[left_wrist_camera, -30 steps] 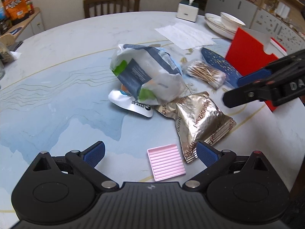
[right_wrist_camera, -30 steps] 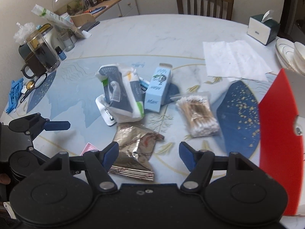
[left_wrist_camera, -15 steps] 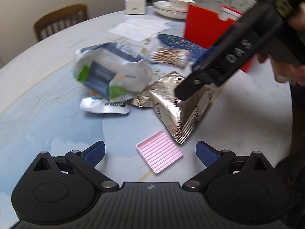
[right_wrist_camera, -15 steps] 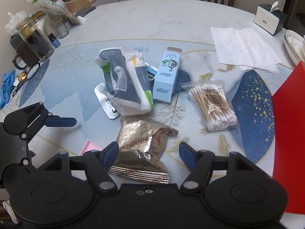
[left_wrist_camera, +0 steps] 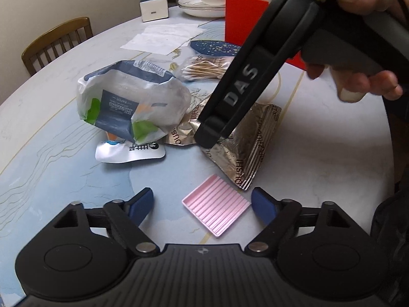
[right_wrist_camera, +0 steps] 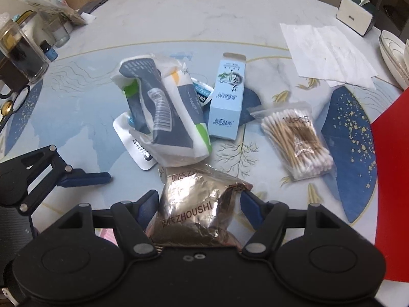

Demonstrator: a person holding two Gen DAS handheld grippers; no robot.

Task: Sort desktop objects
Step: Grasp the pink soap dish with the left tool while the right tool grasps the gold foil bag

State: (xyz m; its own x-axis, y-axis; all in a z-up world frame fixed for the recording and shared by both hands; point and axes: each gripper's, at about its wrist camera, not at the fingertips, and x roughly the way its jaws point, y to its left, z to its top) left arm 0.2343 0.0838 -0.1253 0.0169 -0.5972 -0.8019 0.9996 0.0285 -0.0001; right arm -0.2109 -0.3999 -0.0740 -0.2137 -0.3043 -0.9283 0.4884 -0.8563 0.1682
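1. Marble-patterned, the round table (right_wrist_camera: 179,12) carries a loose heap of small goods, with a wooden chair (left_wrist_camera: 55,43) at its far edge.
2. At the near end of the heap lies a gold foil pouch (right_wrist_camera: 196,209). The right gripper (right_wrist_camera: 199,204) is lowered over it with a blue finger on either side; the gripper's own body hides the pouch's near end, so whether the pads press on the foil cannot be told.
3. From the left wrist view the right gripper's black frame crosses the pouch's middle, and a hand (left_wrist_camera: 363,76) wraps its handle.
4. The left gripper (left_wrist_camera: 202,204) is closing, its pads still apart, with a pink ribbed tile (left_wrist_camera: 216,208) lying flat on the table between them — the tile's right corner just beside the right pad, the left pad well clear.
5. Touching the pouch's far edge is a white-and-navy tissue pack (right_wrist_camera: 163,112), crumpled and part empty. It lies over a flat white sachet (left_wrist_camera: 130,151) whose upper part is covered.
6. A pale blue carton (right_wrist_camera: 227,97) lies beside the tissue pack, partly covering a small blue-and-white wrapper — its print too cut off to read.
7. A clear bag of cotton swabs (right_wrist_camera: 296,140) lies to the right, sealed and full.
8. A red board (right_wrist_camera: 391,179) runs off the right edge, and stacked white dishes (left_wrist_camera: 204,5) and a tissue box (left_wrist_camera: 153,6) stand at the far rim.
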